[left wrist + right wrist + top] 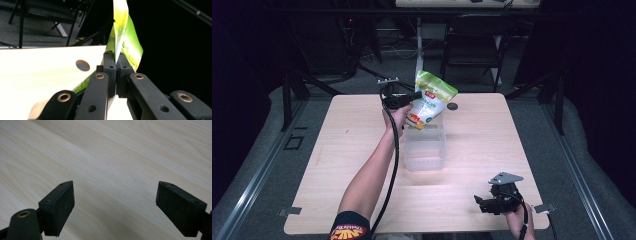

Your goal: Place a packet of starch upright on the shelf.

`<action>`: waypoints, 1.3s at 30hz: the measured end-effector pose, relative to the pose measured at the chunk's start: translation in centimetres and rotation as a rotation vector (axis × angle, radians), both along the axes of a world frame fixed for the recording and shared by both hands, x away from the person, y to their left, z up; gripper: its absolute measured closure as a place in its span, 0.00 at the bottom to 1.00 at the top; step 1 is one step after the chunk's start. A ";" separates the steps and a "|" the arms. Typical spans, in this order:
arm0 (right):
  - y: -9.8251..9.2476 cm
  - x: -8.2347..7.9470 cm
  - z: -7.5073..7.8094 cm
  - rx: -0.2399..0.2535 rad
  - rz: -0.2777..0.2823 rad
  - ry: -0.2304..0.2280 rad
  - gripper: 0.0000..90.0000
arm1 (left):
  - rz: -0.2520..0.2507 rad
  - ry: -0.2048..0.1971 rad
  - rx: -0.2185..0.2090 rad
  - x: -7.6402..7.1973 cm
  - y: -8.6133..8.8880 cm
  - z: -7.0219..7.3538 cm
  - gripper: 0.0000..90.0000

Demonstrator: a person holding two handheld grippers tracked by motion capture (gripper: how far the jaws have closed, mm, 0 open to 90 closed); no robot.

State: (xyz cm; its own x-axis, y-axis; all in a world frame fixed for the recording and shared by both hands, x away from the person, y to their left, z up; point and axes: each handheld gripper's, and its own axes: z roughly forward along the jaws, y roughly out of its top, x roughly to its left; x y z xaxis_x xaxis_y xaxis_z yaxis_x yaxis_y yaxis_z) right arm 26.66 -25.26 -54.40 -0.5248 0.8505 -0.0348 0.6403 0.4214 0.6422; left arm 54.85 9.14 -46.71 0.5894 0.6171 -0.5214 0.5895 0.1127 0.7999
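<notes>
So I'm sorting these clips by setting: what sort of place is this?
Probably a lab or studio set up for recording, not a home. A bare wooden table stands between dark curtains on grey carpet, with a folding chair and loose cables behind it.

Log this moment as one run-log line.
left gripper: shut on green pouch, tilted above clear container | right gripper: open, over table

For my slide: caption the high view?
Left gripper tilts a green pouch over a clear container; right gripper idle.
</notes>
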 end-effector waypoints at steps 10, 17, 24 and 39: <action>0.0 0.0 -0.1 0.009 0.006 -0.007 0.16 | 0.009 0.053 0.094 0.3 0.1 -1.4 0.98; 0.0 0.1 0.1 -0.019 0.010 -0.001 0.16 | 0.000 0.041 0.212 0.3 -0.1 -0.7 0.97; 0.0 0.1 0.0 -0.001 0.005 -0.001 0.16 | -0.016 -0.004 0.407 0.2 -1.3 0.3 0.93; 0.1 0.1 -0.1 0.013 0.003 0.004 0.16 | -0.104 -0.044 0.626 0.9 -3.7 0.9 0.61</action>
State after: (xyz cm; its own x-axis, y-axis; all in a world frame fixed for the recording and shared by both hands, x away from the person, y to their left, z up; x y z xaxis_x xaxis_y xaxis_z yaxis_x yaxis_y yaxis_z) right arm 26.77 -25.16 -54.47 -0.5275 0.8492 -0.0218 0.6414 0.4150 0.6453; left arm 55.76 5.43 -45.77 0.6757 0.7352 -0.0543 0.5371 -0.4405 0.7193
